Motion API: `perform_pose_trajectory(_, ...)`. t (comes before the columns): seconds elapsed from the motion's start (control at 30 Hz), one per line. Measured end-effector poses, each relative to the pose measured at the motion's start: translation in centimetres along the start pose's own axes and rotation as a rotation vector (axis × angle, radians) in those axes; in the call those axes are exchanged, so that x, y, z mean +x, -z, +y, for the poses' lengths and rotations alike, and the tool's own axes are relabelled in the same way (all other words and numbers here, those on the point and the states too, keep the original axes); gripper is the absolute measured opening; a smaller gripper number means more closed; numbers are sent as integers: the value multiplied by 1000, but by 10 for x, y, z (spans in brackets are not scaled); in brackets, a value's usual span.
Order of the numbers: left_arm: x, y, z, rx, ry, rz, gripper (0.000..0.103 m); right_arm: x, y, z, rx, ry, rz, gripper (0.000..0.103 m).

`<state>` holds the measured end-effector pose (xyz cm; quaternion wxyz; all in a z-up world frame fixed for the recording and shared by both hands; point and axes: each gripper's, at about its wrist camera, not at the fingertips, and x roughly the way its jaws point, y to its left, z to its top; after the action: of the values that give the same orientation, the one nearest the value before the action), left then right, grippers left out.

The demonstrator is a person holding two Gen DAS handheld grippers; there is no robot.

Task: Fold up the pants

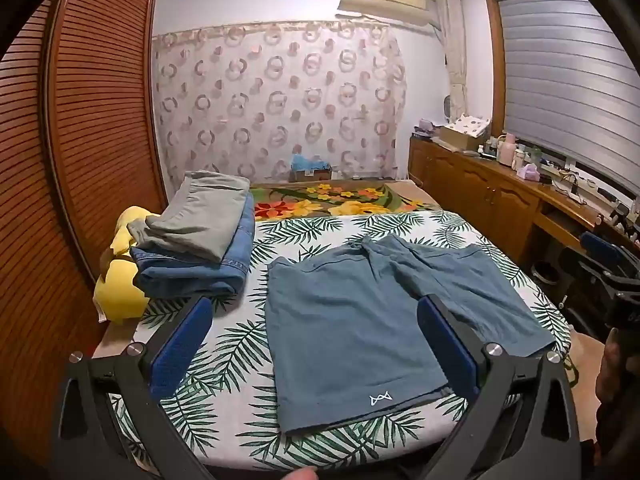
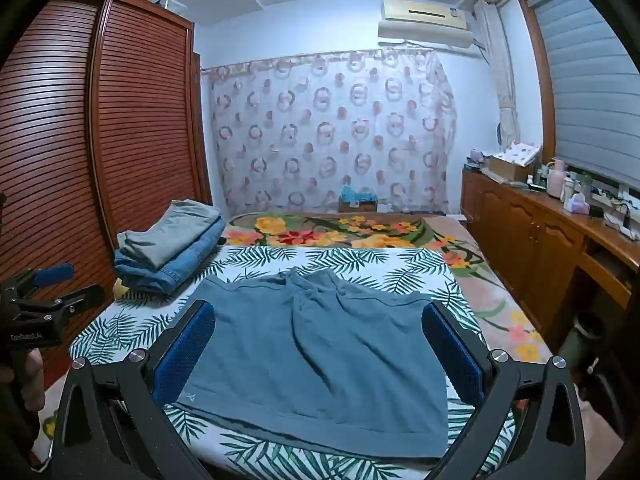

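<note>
Both grippers, left gripper [image 1: 314, 344] and right gripper [image 2: 318, 354], hover with jaws apart, empty, probably to take the near hems. Blue-grey shorts [image 1: 372, 320] lie flat on the palm-print sheet [image 1: 224, 356], waistband toward 12 o'clock, hems at 6, long axis 12-to-6. Folded pile [image 1: 200, 236] waits at 10 o'clock.

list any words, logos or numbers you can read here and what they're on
White crown-like line logo, no letters: near the hem of the blue shorts.
White lettering on the left gripper body: too blurred to read.
Dark label on the air conditioner: too small to read.
No other text is legible.
</note>
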<state>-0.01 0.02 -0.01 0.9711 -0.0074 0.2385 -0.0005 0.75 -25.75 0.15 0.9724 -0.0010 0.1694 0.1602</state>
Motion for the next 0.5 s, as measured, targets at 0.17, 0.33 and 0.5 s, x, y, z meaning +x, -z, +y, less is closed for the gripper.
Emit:
perform_pose_trajectory(0.17,-1,0,0,6,-5,-7,102,0,0,1,-1,2,-1,103)
perform_pose_trajectory(0.33,0,0,0,9,-6,-4,102,-1,0,-1,0,1,-4,103)
perform_pose_trajectory(0.5,-1,0,0,9,-5,-5,102,-1,1,2,-5,3,-1,103)
